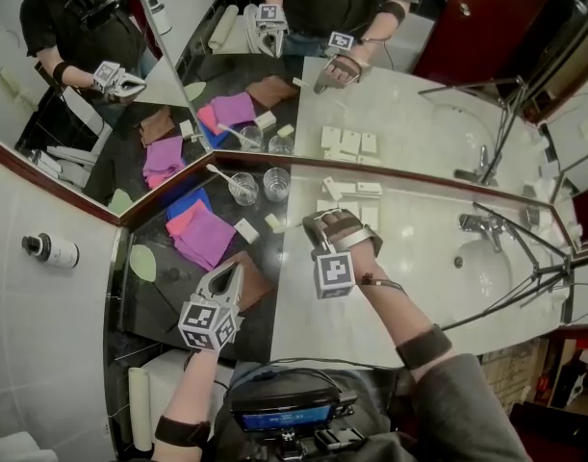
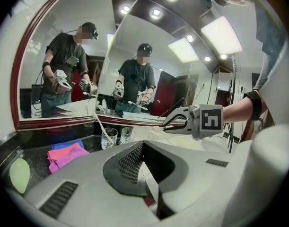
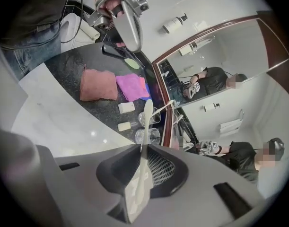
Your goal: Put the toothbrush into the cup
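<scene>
Two glass cups stand at the back edge of the desk point(image 1: 419, 258), against the mirror point(image 1: 409, 114). The left cup point(image 1: 242, 190) already holds a white toothbrush point(image 1: 221, 174), and the right cup point(image 1: 276, 183) stands just beside it. Your head view shows all that, but it hides what your right gripper point(image 1: 315, 225) carries. Only the right gripper view shows it: a second toothbrush point(image 3: 143, 145), white and slim, grasped in the jaws near one end, with the rest running straight out past them and lined up with both cups. It is held in the air above the desk, near the cups. Your left gripper point(image 1: 236, 271) hovers over the desk's dark left part, jaws clenched on nothing, as the left gripper view confirms.
</scene>
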Available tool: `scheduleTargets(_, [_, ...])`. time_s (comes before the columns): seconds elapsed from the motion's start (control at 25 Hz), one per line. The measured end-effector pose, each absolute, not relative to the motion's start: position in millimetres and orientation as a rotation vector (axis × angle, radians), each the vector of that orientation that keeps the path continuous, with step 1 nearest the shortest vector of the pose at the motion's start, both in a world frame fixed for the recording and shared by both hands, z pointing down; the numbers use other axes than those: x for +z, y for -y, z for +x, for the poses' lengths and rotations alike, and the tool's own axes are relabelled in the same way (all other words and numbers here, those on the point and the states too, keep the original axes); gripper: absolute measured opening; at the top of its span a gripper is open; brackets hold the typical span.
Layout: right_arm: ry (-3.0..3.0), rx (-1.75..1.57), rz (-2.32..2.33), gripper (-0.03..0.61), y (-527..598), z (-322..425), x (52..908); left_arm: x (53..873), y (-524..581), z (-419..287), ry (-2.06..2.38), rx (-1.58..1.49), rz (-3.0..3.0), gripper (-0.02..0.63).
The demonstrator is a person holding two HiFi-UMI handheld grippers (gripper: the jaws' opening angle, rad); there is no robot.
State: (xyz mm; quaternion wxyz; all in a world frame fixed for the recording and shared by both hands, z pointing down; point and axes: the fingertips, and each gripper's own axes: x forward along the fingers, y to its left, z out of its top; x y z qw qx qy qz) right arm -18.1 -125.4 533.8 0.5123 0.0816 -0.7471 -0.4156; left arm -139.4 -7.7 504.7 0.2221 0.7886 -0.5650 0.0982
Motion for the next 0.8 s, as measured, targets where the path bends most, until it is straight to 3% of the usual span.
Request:
scheduleTargets(0.4, [1.818, -1.038, 0.261, 0.066, 139.8, -27.1, 499.5, 488.8, 22.8, -144.5, 1.592, 0.250, 2.205, 0.003])
scheduleTargets(0.8, [2.226, -0.652, 0.652, 0.066, 165.4, -49.0, 458.0, 480.0, 46.0, -165.1, 1.648, 0.234, 2.208, 0.002])
